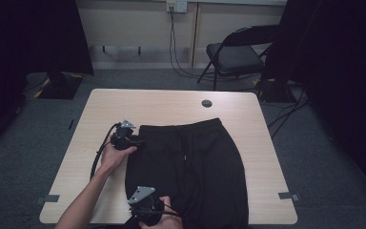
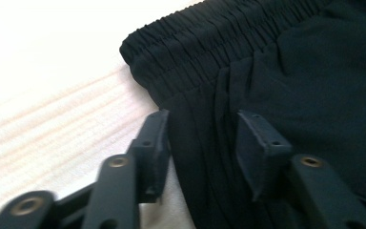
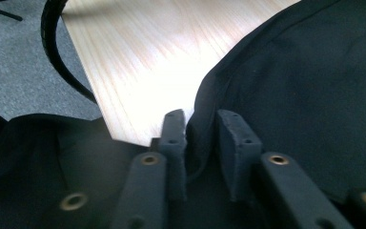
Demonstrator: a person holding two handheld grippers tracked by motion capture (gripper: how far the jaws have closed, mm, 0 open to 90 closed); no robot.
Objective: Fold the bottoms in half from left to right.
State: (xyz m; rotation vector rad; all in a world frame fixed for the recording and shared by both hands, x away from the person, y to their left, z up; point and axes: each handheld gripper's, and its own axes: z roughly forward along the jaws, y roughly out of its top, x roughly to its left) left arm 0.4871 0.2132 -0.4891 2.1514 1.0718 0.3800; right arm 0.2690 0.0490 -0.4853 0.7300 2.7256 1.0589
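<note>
Grey carpet (image 1: 310, 157), folding chair (image 1: 236, 55), beige wall (image 1: 138, 21).

My black shorts (image 1: 195, 162) lie flat on the table, elastic waistband at the far end, legs hanging over the near edge.

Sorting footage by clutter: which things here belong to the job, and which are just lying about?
In the job: black shorts, left gripper at the waistband, right gripper at the hem, table.
Lying about: folding chair, wall cables.

Bare table (image 1: 171, 102) beyond and beside black shorts (image 1: 195, 157); chair (image 1: 236, 55) well behind
</note>
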